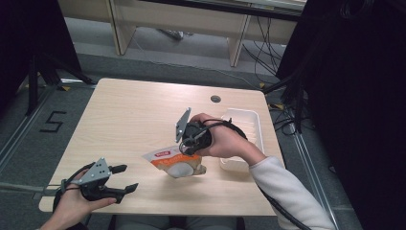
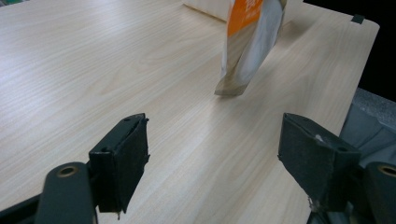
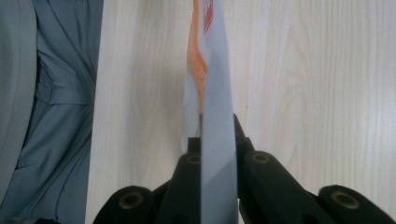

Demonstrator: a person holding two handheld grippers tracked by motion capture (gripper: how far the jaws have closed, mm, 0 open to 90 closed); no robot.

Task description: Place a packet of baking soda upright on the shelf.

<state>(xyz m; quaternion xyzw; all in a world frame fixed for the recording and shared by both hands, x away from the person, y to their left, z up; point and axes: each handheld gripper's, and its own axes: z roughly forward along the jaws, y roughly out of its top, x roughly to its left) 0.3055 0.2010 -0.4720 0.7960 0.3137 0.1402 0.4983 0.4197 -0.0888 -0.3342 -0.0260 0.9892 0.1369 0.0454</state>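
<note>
An orange-and-white snack pouch (image 1: 174, 161) hangs just above the middle of the wooden table (image 1: 134, 115), pinched at its upper edge by my right gripper (image 1: 190, 146), which is shut on it. Seen edge-on between the black jaws in the right gripper view, the pouch (image 3: 212, 84) points away over the table. My left gripper (image 1: 123, 178) rests low at the table's front left corner, open and holding nothing. Ahead of its spread pads (image 2: 122, 158) in the left gripper view, the pouch (image 2: 250, 42) dangles over the wood.
A white plastic tray (image 1: 246, 132) lies at the table's right side, just behind the right hand. A small round hole (image 1: 215, 98) marks the table's far edge. Dark curtains and cables flank the table, and a shelf unit stands beyond.
</note>
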